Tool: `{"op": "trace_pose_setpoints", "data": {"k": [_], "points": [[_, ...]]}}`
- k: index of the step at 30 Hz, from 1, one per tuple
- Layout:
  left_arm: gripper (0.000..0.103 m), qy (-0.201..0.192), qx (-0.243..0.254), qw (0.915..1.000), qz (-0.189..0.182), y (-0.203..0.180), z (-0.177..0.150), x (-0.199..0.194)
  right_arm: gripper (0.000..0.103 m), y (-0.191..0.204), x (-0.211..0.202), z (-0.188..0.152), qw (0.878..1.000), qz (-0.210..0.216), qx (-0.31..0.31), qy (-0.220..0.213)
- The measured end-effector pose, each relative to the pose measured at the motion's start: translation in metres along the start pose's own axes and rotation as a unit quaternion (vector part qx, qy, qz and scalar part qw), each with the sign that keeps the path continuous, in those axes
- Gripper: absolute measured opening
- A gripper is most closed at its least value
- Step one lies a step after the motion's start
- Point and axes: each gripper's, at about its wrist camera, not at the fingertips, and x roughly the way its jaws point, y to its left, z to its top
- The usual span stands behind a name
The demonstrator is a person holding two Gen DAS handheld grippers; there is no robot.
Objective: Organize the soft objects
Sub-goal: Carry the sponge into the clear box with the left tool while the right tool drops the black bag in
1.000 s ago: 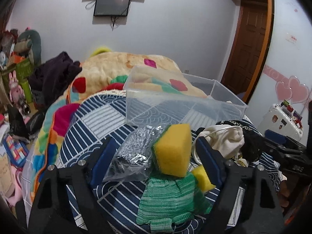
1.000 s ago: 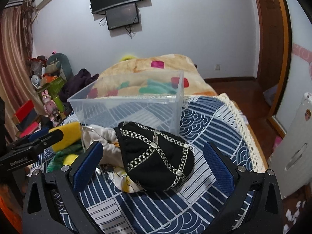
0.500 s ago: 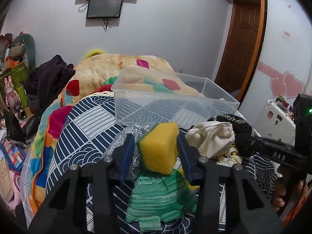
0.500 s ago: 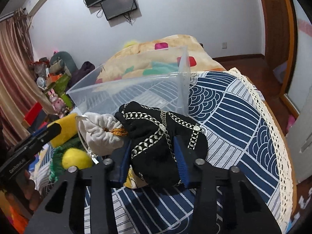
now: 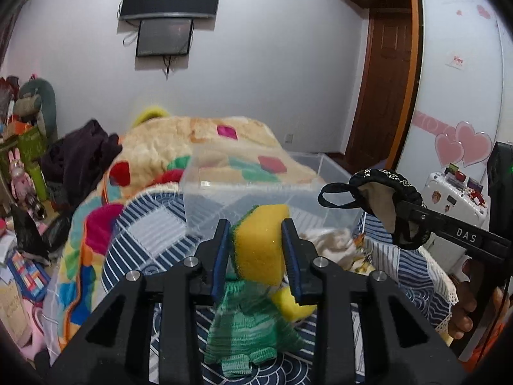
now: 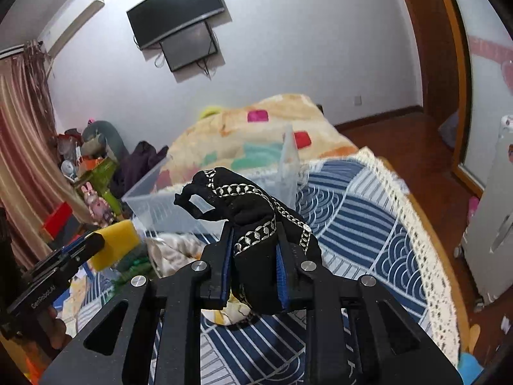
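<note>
The left gripper (image 5: 256, 250) is clamped on a yellow sponge (image 5: 260, 243) with a green backing, held in the air above a green knitted cloth (image 5: 247, 327) on the bed (image 6: 359, 211), just in front of the clear plastic bin (image 5: 224, 199). The right gripper (image 6: 255, 256) is closed on a black pouch (image 6: 253, 224) with silver chain trim, lifted over the bed's blue patterned cover beside the bin's near corner, while a white cloth (image 5: 327, 240) lies on the bed between the two grippers.
</note>
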Motion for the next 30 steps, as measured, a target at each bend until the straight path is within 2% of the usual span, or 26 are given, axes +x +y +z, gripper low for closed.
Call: {"op": "trace_pose_setpoints", "data": {"k": [9, 16, 22, 27, 30], "points": [[0.032, -0.030, 0.004, 0.9995, 0.004, 0.008, 0.044, -0.003, 0.020, 0.020, -0.006, 0.030, 0.999, 0.009, -0.032, -0.029], [0.032, -0.002, -0.004, 1.0000, 0.009, 0.022, 0.070, 0.034, 0.020, 0.038, 0.015, 0.054, 0.997, -0.018, -0.069, -0.041], [0.032, 0.031, 0.025, 0.9991, 0.015, 0.019, 0.080, 0.066, 0.020, 0.037, 0.056, 0.066, 0.997, -0.031, -0.069, -0.004], [0.032, 0.072, 0.059, 0.9951, 0.032, 0.013, 0.074, 0.102, 0.020, 0.035, 0.087, 0.070, 0.995, -0.035, -0.080, 0.039], [0.032, 0.097, 0.058, 0.9930, 0.036, 0.015, 0.069, 0.122, 0.020, 0.036, 0.101, 0.069, 0.993, -0.039, -0.088, 0.061]]}}
